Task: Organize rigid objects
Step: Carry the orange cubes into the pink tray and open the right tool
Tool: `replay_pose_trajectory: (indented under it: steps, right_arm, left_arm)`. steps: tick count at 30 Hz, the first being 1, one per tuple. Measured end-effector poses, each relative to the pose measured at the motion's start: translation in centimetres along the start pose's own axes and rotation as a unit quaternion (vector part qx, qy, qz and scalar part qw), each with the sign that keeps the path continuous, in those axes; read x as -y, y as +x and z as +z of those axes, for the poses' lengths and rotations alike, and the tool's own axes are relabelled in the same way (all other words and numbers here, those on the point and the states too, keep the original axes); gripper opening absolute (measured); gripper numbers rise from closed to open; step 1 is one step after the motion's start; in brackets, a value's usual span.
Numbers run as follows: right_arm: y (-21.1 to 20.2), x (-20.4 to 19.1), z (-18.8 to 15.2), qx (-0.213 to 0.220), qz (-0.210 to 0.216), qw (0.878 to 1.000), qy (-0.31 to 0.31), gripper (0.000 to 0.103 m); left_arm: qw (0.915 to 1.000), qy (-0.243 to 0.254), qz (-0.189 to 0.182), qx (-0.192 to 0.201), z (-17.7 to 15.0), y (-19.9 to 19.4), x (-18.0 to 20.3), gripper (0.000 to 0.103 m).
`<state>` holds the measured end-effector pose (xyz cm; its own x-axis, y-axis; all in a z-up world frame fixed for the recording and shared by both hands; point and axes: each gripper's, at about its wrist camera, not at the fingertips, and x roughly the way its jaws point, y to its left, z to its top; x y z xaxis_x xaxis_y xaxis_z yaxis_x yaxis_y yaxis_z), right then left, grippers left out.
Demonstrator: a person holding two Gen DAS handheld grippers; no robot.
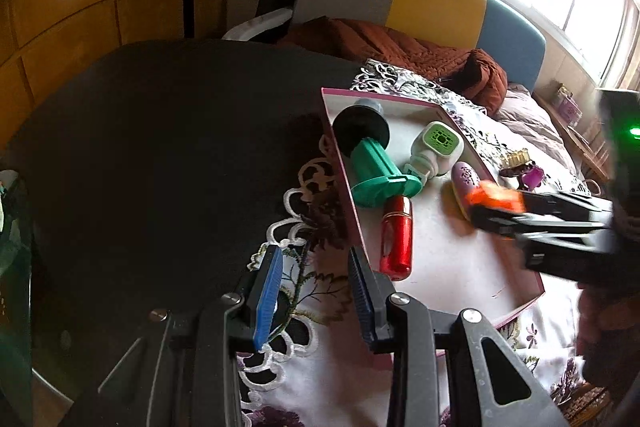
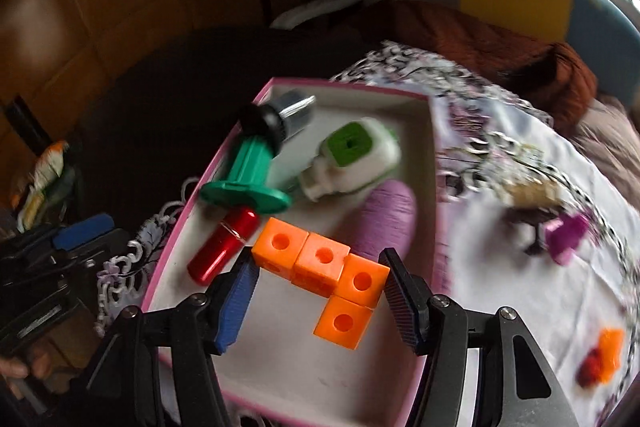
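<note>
Four linked orange cubes (image 2: 328,279) hang clamped between the right gripper (image 2: 320,295) fingers above the pink-rimmed tray (image 2: 434,163), which already holds four items; outside it, small pieces remain on the cloth (image 2: 520,267). Left gripper (image 1: 316,291) idles beside the tray, fingers slightly apart, empty.

purple figurine (image 2: 566,237) blurred, orange toy (image 2: 606,355) blurred

L gripper (image 1: 316,291) is pointing steeply down, jaws sitting narrowly apart w/ nothing btwn. R gripper (image 2: 320,301) is tilting down toward 12 o'clock, pads gripping orange cube block (image 2: 328,281).
</note>
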<state>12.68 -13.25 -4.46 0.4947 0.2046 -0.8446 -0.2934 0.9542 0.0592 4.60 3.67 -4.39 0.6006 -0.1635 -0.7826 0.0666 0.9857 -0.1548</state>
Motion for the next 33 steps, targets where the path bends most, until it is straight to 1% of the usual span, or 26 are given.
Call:
replay_pose_trajectory:
  steps: [2,4,6,10,15,18,20,21,22,24,26,29,33]
  right_arm:
    - [2.1,-0.5,0.5,-0.015,-0.009,1.0,-0.006,0.063]
    - [3.1,-1.2,0.9,-0.005,-0.029,0.999,-0.025,0.063]
    - [3.9,-1.9,1.5,-0.009,-0.048,0.998,-0.04,0.062]
    - [4.8,-2.4,1.4,-0.01,-0.062,0.996,-0.058,0.063]
    - [4.9,-2.8,1.4,-0.011,-0.064,0.996,-0.064,0.063]
    - [4.9,-2.9,1.3,-0.008,-0.063,0.996,-0.063,0.065]
    - [4.8,-3.1,1.2,-0.007,-0.069,0.995,-0.066,0.071]
    - [4.7,-3.1,1.2,-0.006,-0.072,0.995,-0.066,0.072]
    - [4.6,-3.1,1.2,-0.005,-0.076,0.995,-0.063,0.072]
    - [4.4,-2.9,1.2,0.0,-0.072,0.996,-0.053,0.073]
    - [4.2,-2.7,1.2,0.003,-0.071,0.996,-0.047,0.076]
    - [4.0,-2.4,0.8,0.003,-0.072,0.997,-0.04,0.076]
    - [3.1,-1.9,0.5,0.015,-0.068,0.997,-0.023,0.078]
  left_arm:
    - [1.0,-0.001,0.001,-0.001,-0.1,0.0,-0.2,0.034]
    - [1.0,-0.003,0.001,-0.001,-0.1,0.0,-0.3,0.033]
    - [1.0,-0.002,0.002,-0.003,-0.2,0.0,-0.3,0.033]
    - [1.0,-0.002,0.001,-0.001,-0.2,0.0,-0.4,0.033]
    - [1.0,-0.003,0.001,-0.001,-0.2,-0.1,-0.4,0.033]
    - [1.0,-0.002,0.001,-0.001,-0.2,-0.1,-0.3,0.033]
    - [1.0,-0.001,0.001,0.0,-0.2,-0.1,-0.3,0.033]
    - [1.0,0.0,0.001,0.0,-0.2,-0.1,-0.3,0.033]
    - [1.0,0.0,0.001,0.0,-0.2,-0.2,-0.3,0.033]
    - [1.0,0.001,0.002,0.001,-0.2,-0.3,-0.2,0.033]
    - [1.0,0.001,0.003,0.001,-0.3,-0.3,-0.1,0.033]
    - [1.0,0.001,0.003,0.001,-0.3,-0.4,0.0,0.033]
    - [1.0,0.004,0.004,0.003,-0.3,-0.5,0.2,0.033]
